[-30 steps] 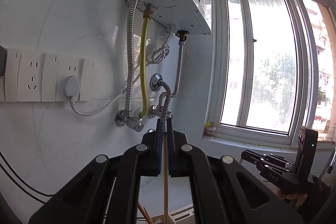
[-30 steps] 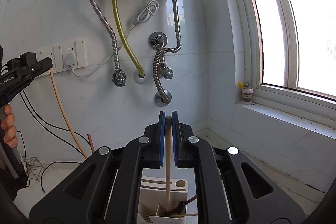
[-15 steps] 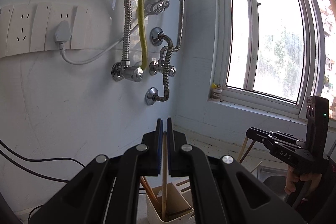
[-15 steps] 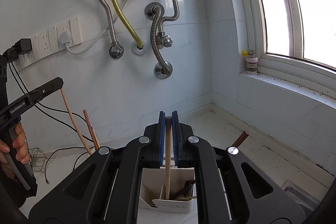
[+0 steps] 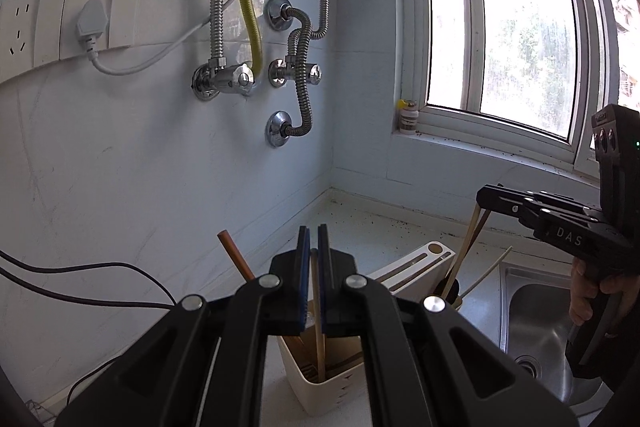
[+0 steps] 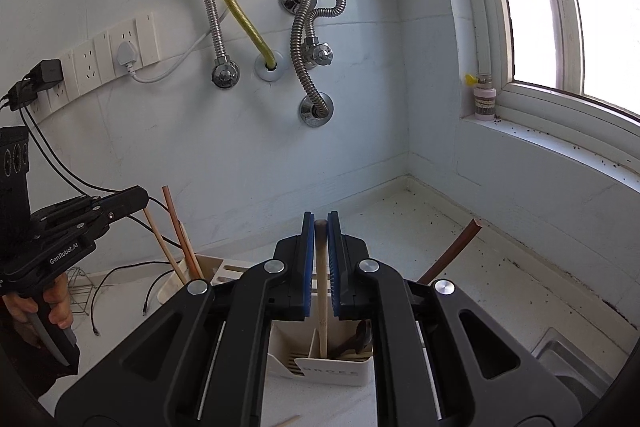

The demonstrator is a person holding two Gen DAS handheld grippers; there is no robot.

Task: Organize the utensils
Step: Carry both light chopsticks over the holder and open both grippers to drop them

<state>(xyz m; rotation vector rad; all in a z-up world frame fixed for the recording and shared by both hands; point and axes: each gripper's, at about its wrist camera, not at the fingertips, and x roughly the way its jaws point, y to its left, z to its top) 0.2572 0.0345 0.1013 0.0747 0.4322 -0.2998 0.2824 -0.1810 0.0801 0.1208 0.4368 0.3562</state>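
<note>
My left gripper (image 5: 313,239) is shut on a thin wooden chopstick (image 5: 318,323) whose lower end stands inside the cream utensil holder (image 5: 320,387). A brown chopstick (image 5: 236,255) leans in the same compartment. My right gripper (image 6: 321,227) is shut on a pale wooden utensil handle (image 6: 322,291) that reaches down into a compartment of the white utensil holder (image 6: 332,371), next to a dark utensil (image 6: 356,341). A brown stick (image 6: 452,251) leans out to the right. In the right wrist view the left gripper (image 6: 132,199) hangs above two chopsticks (image 6: 176,239).
A steel sink (image 5: 540,327) lies right of the holder. Wall pipes and valves (image 5: 296,71), a socket strip (image 5: 72,19) with a plug, black cables (image 5: 80,287) and a small bottle (image 5: 408,115) on the window sill stand behind. A hand (image 5: 588,291) holds the right gripper.
Both grippers have come down, the left one more, so the utensil holder has risen into view and the held sticks now reach deeper into it. Both grips stay unchanged.
</note>
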